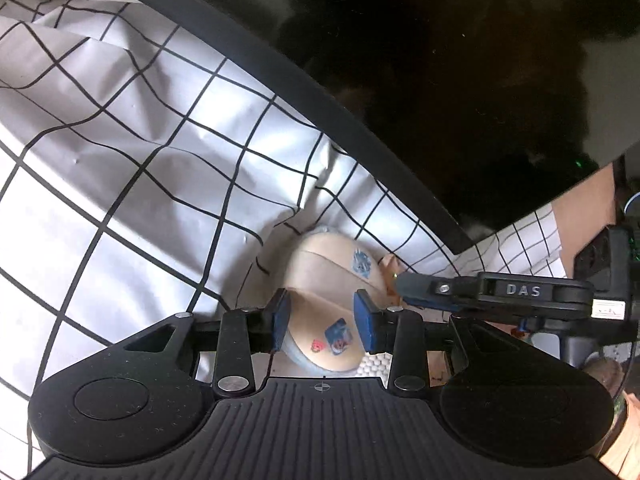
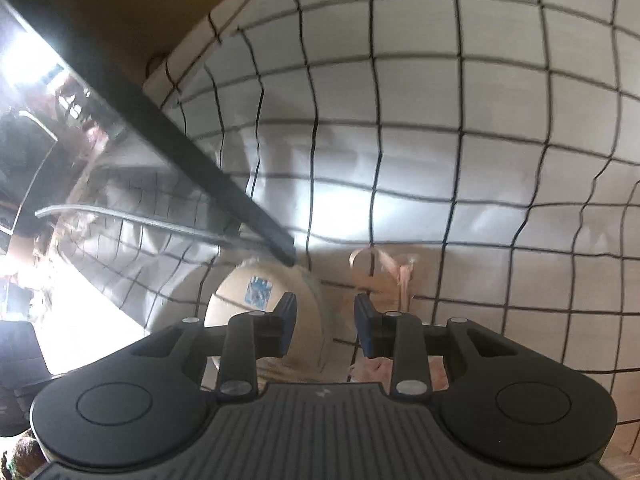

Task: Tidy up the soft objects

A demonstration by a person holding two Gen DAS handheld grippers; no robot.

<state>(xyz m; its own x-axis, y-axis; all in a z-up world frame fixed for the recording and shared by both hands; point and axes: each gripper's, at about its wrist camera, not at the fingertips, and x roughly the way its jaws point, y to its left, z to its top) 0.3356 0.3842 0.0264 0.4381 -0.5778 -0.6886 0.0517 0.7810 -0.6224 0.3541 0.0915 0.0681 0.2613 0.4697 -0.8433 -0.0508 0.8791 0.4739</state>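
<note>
One beige pouch (image 1: 326, 304) sits between the blue pads of the left gripper (image 1: 323, 318), clamped on it, over the checked cloth (image 1: 120, 208). The right gripper (image 1: 396, 280) reaches in from three o'clock; whether it holds anything is unclear.

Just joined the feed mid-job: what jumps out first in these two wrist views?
The beige soft ball with small stickers sits dead centre between the left claw's blue pads, which appear to squeeze it. All around lies a rumpled white cloth with a black grid, and a dark glossy panel fills the upper right. The right claw reaches in from the right beside the ball.
</note>
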